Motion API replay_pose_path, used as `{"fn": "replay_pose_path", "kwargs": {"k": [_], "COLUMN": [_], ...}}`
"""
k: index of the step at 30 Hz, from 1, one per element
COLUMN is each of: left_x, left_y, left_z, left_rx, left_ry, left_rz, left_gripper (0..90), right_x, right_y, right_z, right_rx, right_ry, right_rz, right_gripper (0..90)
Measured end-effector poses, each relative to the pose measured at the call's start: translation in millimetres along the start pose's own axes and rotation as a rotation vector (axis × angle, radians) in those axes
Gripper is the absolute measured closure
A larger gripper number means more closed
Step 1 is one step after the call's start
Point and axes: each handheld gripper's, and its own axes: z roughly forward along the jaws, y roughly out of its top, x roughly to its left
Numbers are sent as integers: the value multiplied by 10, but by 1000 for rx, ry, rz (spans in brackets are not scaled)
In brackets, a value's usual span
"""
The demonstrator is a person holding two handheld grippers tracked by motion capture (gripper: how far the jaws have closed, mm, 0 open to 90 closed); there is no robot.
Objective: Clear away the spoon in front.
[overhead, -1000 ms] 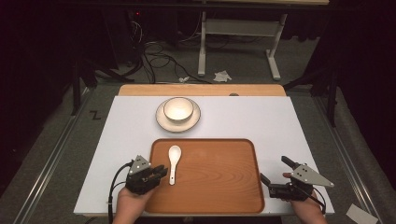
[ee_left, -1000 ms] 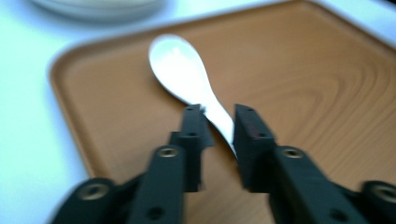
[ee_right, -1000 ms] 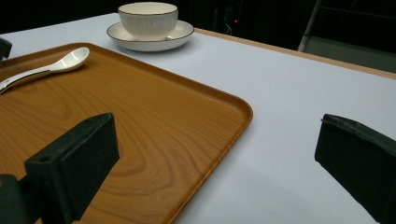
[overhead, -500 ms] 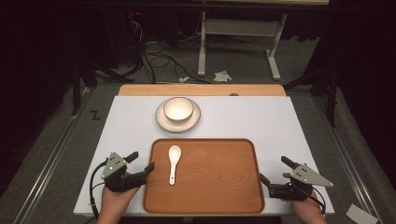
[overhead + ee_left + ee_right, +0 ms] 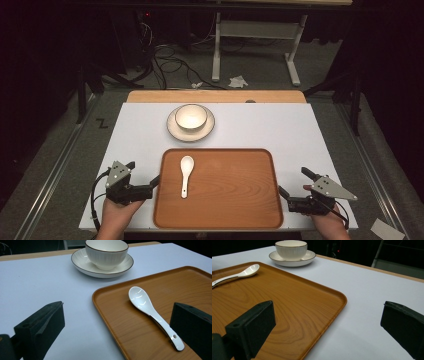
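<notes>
A white ceramic spoon (image 5: pixel 185 174) (image 5: pixel 152 312) lies on the left part of a wooden tray (image 5: pixel 235 200), bowl end pointing away from me. My left gripper (image 5: pixel 143 171) (image 5: pixel 117 312) hovers at the tray's left edge. Its jaws have just been opening and now stand wide, with nothing pressed between the pads. The spoon's handle lies close by the jaw on the right in the left gripper view. My right gripper (image 5: pixel 294 181) (image 5: pixel 327 307) is open at the tray's right front corner, with nothing in it.
A white bowl (image 5: pixel 191 116) (image 5: pixel 106 250) sits on a saucer (image 5: pixel 172 128) behind the tray on the white tabletop (image 5: pixel 280 130). A wooden strip (image 5: pixel 215 96) runs along the far edge. Beyond it, cables and a metal stand are on the floor.
The left gripper has drawn back leftward from the spoon's handle to beside the tray, and its jaws have spread wide. The spoon stays on the tray. The right gripper has not moved.
</notes>
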Motion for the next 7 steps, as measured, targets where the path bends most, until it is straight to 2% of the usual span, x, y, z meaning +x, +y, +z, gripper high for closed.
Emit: {"fn": "replay_pose_path", "kwargs": {"k": [3,5,7], "left_x": [55,89,107], "left_y": [10,15,9], "left_z": [-12,-8,-15], "left_rx": [34,66,63], "left_ry": [54,62,62], "left_rz": [9,5,-2], "left_gripper": [5,7,9], "right_x": [-1,-1,0], "right_y": [1,2,3], "right_z": [-2,-2,-5], "right_rx": [0,0,-1], "right_ry": [-1,0,-1], "right_rz": [2,0,-1], "right_gripper": [9,10,10]}}
